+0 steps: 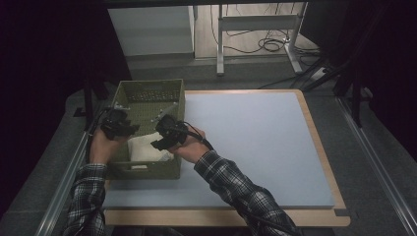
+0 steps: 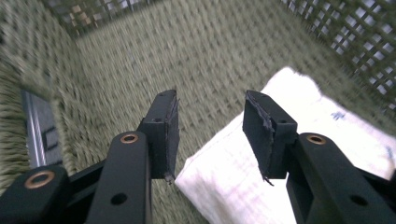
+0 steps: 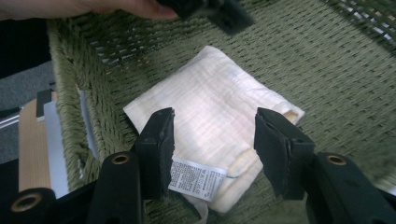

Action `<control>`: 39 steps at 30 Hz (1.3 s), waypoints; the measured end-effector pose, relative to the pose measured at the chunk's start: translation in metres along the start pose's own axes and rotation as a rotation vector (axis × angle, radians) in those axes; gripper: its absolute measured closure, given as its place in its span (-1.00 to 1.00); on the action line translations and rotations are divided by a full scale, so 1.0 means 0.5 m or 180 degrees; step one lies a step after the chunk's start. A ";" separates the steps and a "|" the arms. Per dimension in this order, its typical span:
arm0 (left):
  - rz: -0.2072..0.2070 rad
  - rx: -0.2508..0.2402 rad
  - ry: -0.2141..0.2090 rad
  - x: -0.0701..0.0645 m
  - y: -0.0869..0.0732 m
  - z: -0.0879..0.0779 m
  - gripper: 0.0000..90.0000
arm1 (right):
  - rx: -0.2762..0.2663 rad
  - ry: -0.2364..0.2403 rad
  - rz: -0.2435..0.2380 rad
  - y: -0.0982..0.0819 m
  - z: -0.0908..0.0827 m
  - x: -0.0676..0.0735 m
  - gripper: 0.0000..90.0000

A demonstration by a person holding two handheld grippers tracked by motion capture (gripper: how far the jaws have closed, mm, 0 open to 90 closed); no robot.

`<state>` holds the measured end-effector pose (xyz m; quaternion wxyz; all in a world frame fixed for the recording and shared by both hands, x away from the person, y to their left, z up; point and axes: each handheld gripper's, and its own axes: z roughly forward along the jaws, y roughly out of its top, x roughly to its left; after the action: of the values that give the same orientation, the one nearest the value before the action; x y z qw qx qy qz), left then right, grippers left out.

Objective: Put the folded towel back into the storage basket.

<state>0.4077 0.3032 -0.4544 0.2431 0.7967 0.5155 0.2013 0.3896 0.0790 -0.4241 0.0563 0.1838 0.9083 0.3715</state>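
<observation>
An olive woven basket (image 1: 147,88) stands at the left of the table. Inside it, near the front wall, lies a folded cream cloth (image 1: 143,148). My left gripper (image 1: 122,128) hovers over the basket's left side and my right gripper (image 1: 163,140) over its right side. In the left gripper view the gripper (image 2: 210,126) stands open above the basket floor (image 2: 140,56), with the cloth (image 2: 327,116) just below and to the right. The right gripper (image 3: 212,140) is open above the cloth (image 3: 210,98), whose white care label (image 3: 196,177) faces up. Nothing sits between either pair of jaws.
A pale blue mat (image 1: 246,142) covers the wooden table to the right of the basket. Metal rails (image 1: 64,187) run along the table's sides. A desk frame (image 1: 255,29) and cables stand beyond the far edge. The left hand (image 3: 93,7) reaches over the basket rim.
</observation>
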 end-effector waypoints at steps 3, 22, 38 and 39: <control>0.0070 0.0295 -0.0057 0.003 0.001 0.022 0.27 | -0.0057 -0.0020 -0.0008 -0.005 -0.017 -0.005 0.05; 0.0092 0.1371 -0.0029 -0.008 0.022 0.125 0.91 | -0.0357 -0.0165 0.0162 -0.078 -0.122 -0.059 0.03; -0.0037 0.0677 0.0019 -0.023 0.063 0.103 0.28 | -0.0342 -0.0169 0.0265 -0.120 -0.134 -0.079 0.03; -0.0077 0.0609 -0.0025 -0.022 0.065 0.097 0.23 | -0.0343 -0.0170 0.0255 -0.121 -0.135 -0.080 0.02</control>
<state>0.4544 0.2730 -0.4747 0.1703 0.8107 0.5410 0.1450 0.3928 -0.0201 -0.4192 0.0753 0.2266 0.8771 0.4167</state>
